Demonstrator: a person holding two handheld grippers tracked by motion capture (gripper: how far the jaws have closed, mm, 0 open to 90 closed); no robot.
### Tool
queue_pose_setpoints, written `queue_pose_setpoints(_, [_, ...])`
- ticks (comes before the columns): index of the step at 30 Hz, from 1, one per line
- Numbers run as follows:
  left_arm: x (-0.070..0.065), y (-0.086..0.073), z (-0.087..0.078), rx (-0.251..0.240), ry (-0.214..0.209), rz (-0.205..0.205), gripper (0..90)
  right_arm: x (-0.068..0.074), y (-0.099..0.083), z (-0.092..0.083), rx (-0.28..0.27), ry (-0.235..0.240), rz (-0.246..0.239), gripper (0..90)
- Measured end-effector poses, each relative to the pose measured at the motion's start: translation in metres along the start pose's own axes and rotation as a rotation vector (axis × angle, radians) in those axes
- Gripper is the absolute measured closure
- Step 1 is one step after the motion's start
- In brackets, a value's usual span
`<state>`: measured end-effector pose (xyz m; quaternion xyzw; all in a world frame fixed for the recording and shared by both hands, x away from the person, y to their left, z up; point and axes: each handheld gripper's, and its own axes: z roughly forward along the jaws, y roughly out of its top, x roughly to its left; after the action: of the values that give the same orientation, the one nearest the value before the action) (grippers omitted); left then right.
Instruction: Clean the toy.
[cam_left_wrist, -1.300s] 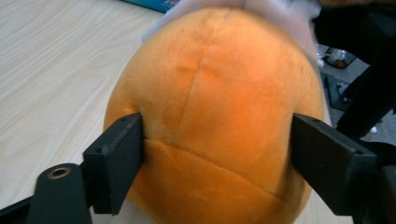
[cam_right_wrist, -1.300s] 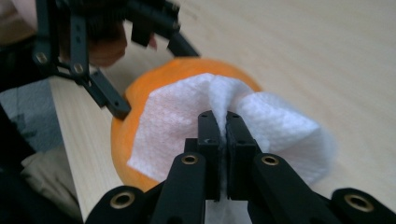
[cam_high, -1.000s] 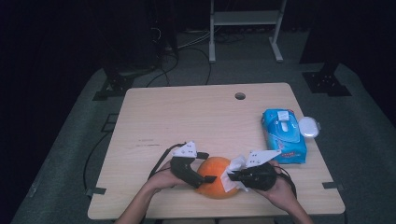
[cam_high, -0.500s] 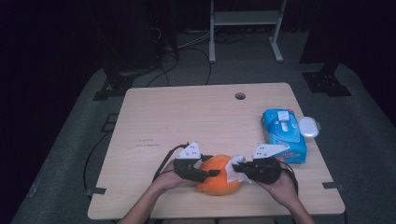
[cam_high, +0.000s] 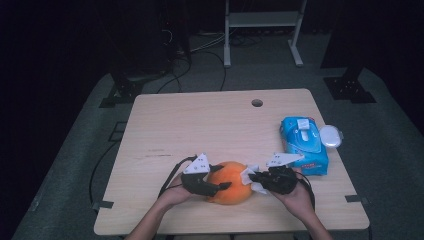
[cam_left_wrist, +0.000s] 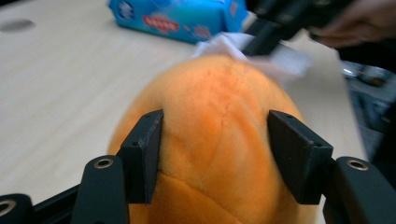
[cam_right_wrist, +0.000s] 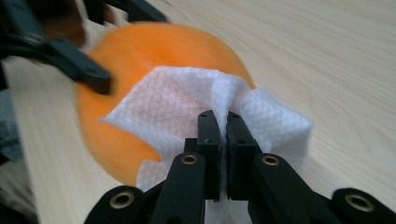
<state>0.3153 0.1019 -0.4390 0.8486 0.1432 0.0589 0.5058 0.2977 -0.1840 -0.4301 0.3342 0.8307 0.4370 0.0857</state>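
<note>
Wipe (cam_right_wrist: 196, 112) pinched in right claw (cam_right_wrist: 223, 140) hides part of orange plush (cam_right_wrist: 140, 51).

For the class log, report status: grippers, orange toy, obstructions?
Left gripper shut on orange plush. Right gripper shut on white wipe, against plush. Nothing in the way.

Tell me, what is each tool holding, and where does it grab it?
The left tool squeezes the orange plush ball by its two sides. The right tool pinches a fold of the white wipe, which lies against the ball.
</note>
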Motion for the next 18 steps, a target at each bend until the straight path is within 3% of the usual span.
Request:
queue_pose_setpoints(2, [0.000,-0.001,-0.004,0.013,-0.016,0.004,38.1,-0.001,-0.001,0.000,0.002,-0.023,0.007,85.6])
queue_pose_setpoints(3, [0.000,-0.001,-0.004,0.020,-0.032,0.003,37.8,0.002,0.001,-0.002,-0.024,-0.021,0.002,85.6])
queue_pose_setpoints(7, [-0.003,0.001,-0.005,0.036,-0.067,0.005,35.2,0.017,0.011,-0.006,-0.104,0.026,-0.032,85.3])
queue_pose_setpoints(9, [-0.004,0.002,-0.006,0.041,-0.076,0.001,32.3,0.022,0.011,-0.002,-0.078,0.038,-0.058,85.1])
queue_pose_setpoints(11, [-0.002,0.007,-0.008,0.036,-0.073,-0.014,23.8,0.022,0.008,0.003,-0.049,0.050,-0.059,85.2])
queue_pose_setpoints(13, [0.001,0.011,-0.008,-0.006,-0.066,-0.091,12.5,0.020,0.006,0.005,-0.041,0.060,-0.057,85.2])
queue_pose_setpoints(14, [0.001,0.013,-0.006,-0.007,-0.046,-0.105,8.2,0.021,0.006,0.004,-0.039,0.059,-0.060,85.2])
queue_pose_setpoints(16, [0.001,0.011,0.000,0.032,-0.012,-0.068,8.1,0.022,0.006,0.004,-0.040,0.063,-0.066,85.2])
queue_pose_setpoints(18, [0.001,0.007,0.004,0.038,-0.024,-0.056,8.2,0.022,0.006,0.004,-0.037,0.057,-0.074,85.1])
